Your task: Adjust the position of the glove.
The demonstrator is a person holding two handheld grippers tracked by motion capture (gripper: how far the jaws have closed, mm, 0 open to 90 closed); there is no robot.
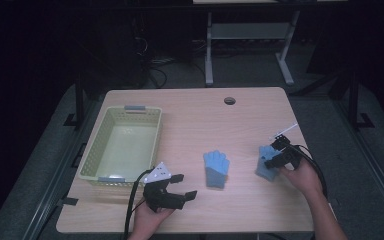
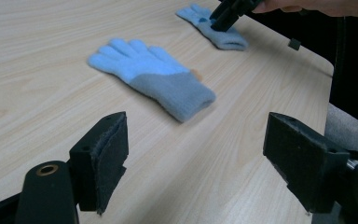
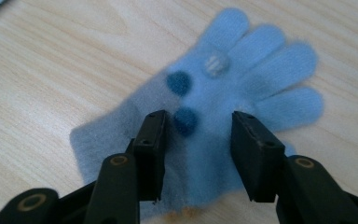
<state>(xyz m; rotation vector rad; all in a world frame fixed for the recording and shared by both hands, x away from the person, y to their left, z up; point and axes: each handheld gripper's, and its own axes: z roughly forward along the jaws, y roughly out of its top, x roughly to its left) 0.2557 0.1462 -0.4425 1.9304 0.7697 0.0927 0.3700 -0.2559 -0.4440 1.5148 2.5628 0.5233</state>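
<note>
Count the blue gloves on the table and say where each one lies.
2. One glove lies flat mid-table, right of the basket. The other glove lies near the table's right edge, under the right gripper, whose jaws straddle it.

Two blue-and-grey gloves showing against pale wood

The glove [image 3: 223, 107] near the table's right edge is showing light blue fingers, a grey cuff, two dark blue dots and one whitish dot; the middle glove [image 1: 215, 168] is wearing matching blue and grey; the basket [image 1: 92, 150] by the left edge is looking pale yellow-green.
</note>
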